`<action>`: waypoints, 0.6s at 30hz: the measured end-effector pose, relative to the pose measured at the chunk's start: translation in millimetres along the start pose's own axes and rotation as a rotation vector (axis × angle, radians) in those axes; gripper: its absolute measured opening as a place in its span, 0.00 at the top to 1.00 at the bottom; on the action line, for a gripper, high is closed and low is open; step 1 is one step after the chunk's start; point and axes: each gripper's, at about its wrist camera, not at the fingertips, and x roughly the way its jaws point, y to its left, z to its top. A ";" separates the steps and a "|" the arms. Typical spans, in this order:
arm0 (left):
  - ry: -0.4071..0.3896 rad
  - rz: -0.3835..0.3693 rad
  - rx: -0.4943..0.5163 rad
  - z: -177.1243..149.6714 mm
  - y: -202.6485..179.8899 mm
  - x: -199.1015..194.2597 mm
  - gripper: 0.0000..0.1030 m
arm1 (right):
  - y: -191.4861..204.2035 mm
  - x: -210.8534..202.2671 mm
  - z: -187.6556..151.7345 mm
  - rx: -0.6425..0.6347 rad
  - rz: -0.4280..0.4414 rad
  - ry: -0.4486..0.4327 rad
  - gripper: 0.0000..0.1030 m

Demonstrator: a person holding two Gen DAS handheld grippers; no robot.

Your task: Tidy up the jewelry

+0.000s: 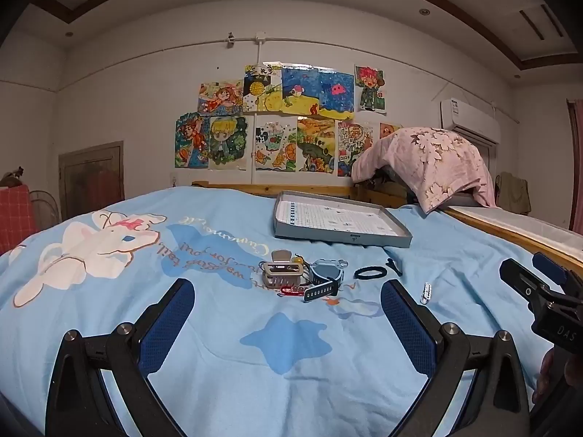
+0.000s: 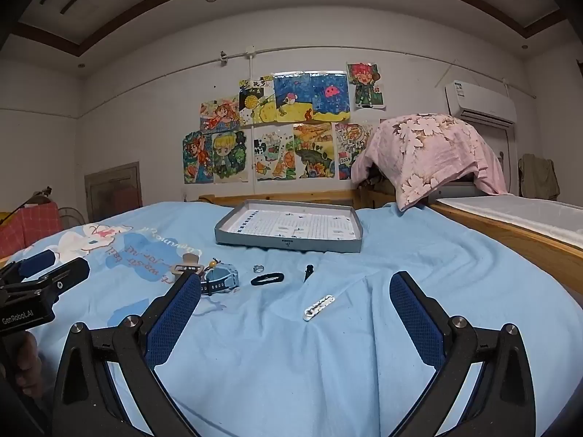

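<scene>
**Op:** Both grippers first, since they fill the near edge. Left gripper (image 1: 288,313) has its jaws spread wide, nothing between them but blue bedspread (image 1: 204,382). Right gripper (image 2: 295,309) likewise wide apart and empty. Neither touches anything.

**Desk:** Where's the jewelry?

**Op:** All loose on the bed, mid-distance, in a rough row. From the left: beige hair claw (image 1: 281,271), blue watch (image 1: 326,277) touching it, and a small red piece (image 1: 290,291) just in front of the two. Right of those, a black hair tie (image 1: 370,273), then a small black clip (image 1: 394,266), and nearer to me a white barrette (image 1: 425,293). From the right wrist view I also note a small silver ring (image 2: 258,267) beside the hair tie.

**Desk:** And the tray?

**Op:** Grey tray (image 1: 342,240) sits farther back, beyond the row, well apart from the pieces. I see only its printed white lining; no item shows in it.

**Desk:** So progress?

**Op:** My read: nothing sorted yet. Every piece I can count still needs lifting into the tray. White barrette lies closest to the right gripper, so I'd judge it the likely first pick. Small, flat things on soft cloth; I expect fiddly grasps.
</scene>
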 end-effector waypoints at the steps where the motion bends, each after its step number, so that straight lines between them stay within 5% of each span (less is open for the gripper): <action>1: 0.003 -0.003 -0.003 -0.1 0.0 -0.1 0.00 | 0.1 0.1 0.1 0.000 0.001 0.000 0.01; 18: 0.006 -0.009 0.009 1.8 0.4 0.7 0.00 | 1.0 -1.5 0.0 -0.006 -0.002 -0.014 0.01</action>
